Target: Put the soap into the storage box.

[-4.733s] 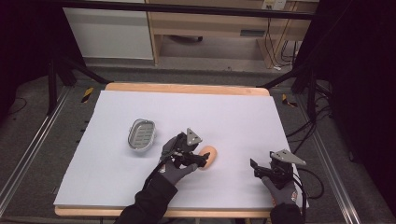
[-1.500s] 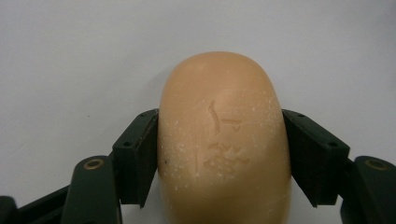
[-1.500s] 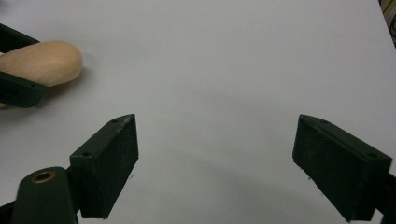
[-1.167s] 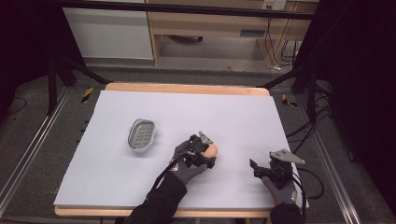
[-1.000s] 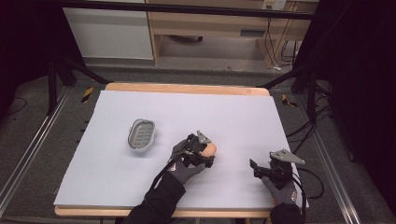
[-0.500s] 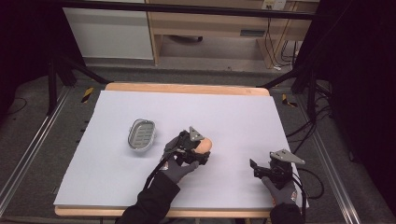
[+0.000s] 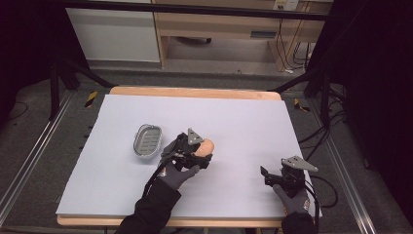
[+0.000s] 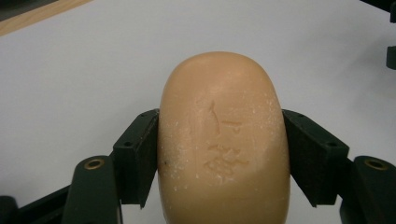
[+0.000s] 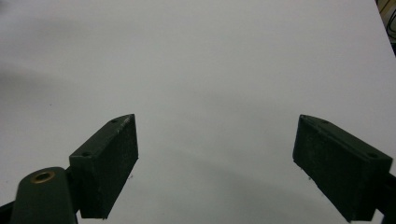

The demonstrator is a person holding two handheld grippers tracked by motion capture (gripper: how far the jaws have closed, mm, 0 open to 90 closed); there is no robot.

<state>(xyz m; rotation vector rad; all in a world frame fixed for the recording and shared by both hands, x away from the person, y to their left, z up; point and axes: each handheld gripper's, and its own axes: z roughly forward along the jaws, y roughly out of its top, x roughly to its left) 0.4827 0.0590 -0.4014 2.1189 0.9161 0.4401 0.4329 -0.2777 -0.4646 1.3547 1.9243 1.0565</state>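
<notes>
The left tongs (image 8: 219,154) pinch a bar of soap (image 8: 223,144) just beside the empty soap dish (image 7: 147,142) on the table (image 7: 243,122); probably placing remains. The right tongs (image 9: 217,163) rest spread, empty.

The soap bar (image 8: 223,140) runs off the bottom edge of the left gripper view, and its embossed mark is too faint to read. In the high view, the left gripper (image 7: 192,151) hides most of the soap. The metal dish's (image 7: 147,141) ribbed inside is too small to make out.
</notes>
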